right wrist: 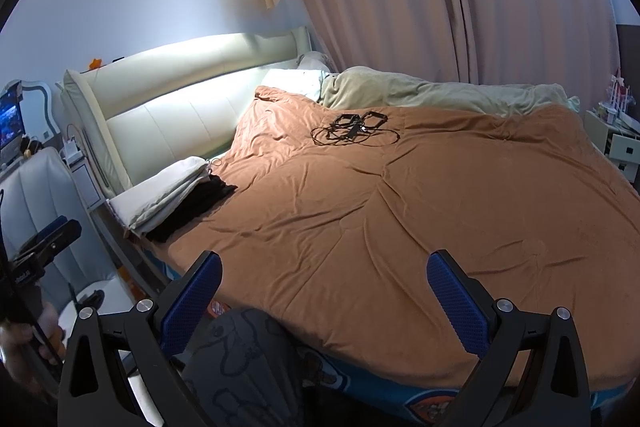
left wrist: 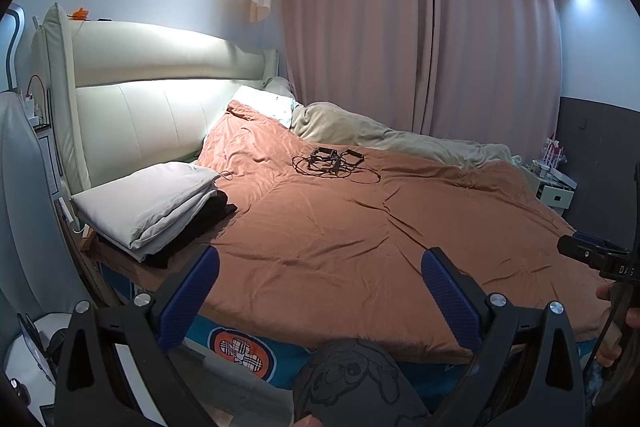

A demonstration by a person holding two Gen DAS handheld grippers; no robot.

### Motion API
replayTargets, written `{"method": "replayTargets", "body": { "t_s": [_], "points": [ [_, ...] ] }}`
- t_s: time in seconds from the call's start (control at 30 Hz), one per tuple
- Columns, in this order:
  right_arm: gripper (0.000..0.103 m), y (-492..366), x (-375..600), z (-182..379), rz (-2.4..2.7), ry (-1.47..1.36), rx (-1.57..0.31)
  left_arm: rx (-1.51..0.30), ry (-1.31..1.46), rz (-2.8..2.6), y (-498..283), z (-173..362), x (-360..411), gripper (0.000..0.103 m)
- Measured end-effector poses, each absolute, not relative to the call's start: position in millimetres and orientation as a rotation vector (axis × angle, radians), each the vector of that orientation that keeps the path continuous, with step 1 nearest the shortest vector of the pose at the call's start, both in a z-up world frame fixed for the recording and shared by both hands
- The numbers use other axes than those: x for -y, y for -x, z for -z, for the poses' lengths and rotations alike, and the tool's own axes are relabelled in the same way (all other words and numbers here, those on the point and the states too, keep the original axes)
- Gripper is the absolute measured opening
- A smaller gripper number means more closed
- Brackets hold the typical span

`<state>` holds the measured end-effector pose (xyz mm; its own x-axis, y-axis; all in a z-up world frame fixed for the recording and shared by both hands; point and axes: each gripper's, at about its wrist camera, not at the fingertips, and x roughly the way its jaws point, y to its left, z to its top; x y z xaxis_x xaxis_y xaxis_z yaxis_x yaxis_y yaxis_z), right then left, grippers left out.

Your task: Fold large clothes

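Jaws of both the left gripper (left wrist: 320, 291) and right gripper (right wrist: 324, 293) gape wide and empty, folded clothes stack (left wrist: 160, 207) ahead-left of both, nearer the left, long axis running toward the headboard (left wrist: 152, 95).

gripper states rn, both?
Left gripper: open, holding nothing, above the orange bedspread.
Right gripper: open, holding nothing.

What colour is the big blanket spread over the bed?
The blanket is plain rusty orange-brown, clearest in the right wrist view.
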<state>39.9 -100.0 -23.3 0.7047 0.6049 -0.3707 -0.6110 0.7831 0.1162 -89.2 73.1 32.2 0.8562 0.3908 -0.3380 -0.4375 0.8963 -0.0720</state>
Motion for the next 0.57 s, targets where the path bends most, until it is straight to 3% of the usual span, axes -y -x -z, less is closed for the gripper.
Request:
{"method": "replayTargets", "body": {
  "t_s": [0.57],
  "points": [
    [0.103,-44.6,101.5,33.5,-0.646,0.010,-0.430,-0.286,0.131,-0.469,99.0,-28.9,-77.8,0.103]
  ]
}}
